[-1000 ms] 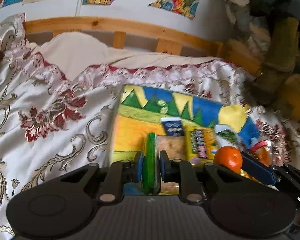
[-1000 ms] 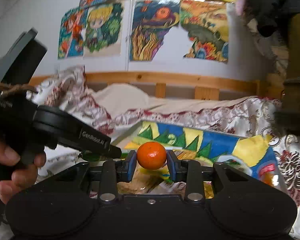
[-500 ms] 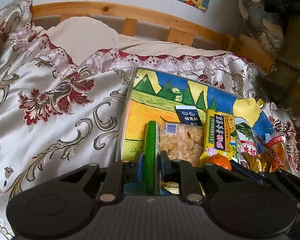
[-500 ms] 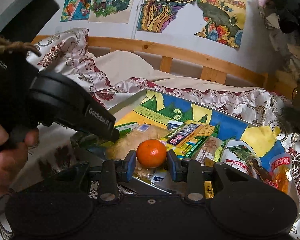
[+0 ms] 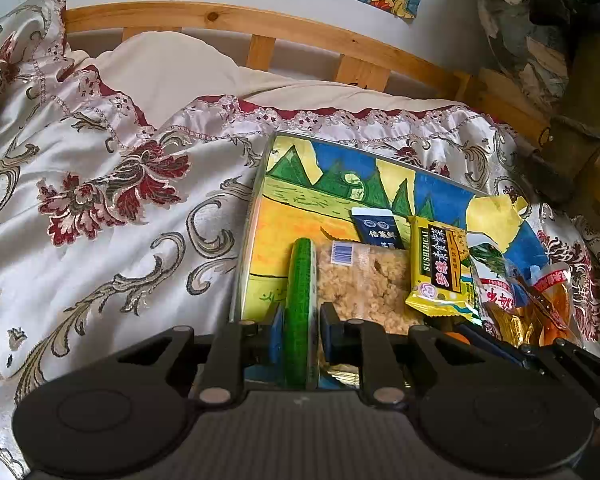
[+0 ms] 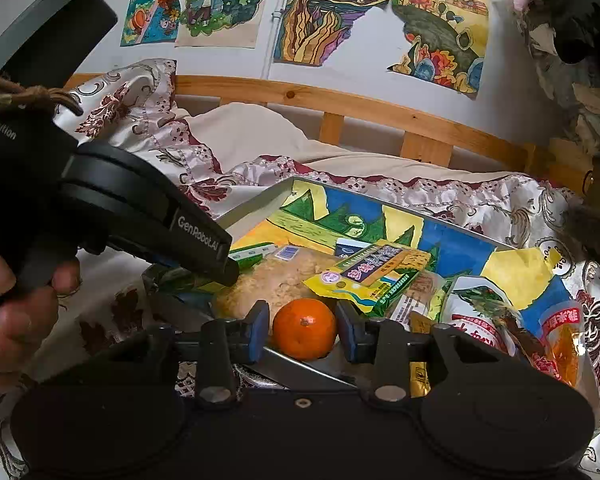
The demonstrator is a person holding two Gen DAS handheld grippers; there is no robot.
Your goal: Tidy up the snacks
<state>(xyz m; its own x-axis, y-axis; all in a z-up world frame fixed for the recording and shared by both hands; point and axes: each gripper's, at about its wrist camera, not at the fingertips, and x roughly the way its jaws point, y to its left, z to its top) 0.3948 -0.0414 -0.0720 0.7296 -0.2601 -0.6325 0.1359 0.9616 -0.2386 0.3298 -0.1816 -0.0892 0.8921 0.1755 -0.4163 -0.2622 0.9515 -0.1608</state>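
A bed [image 5: 100, 208] under a floral satin cover carries a painted tray [image 5: 340, 184], its near half crowded with snacks; a clear pack of puffed rice [image 5: 364, 280] lies at the middle, a yellow packet [image 5: 440, 268] overlaps its right edge, and more wrappers pile at the right; the left gripper [image 5: 300, 332] is closed tight on a thin green packet [image 5: 300, 280] standing on edge beside the rice pack; the right gripper [image 6: 304, 332] is opening, its blue pads just clear of the orange [image 6: 304, 328], which sits at the tray's near edge between them.
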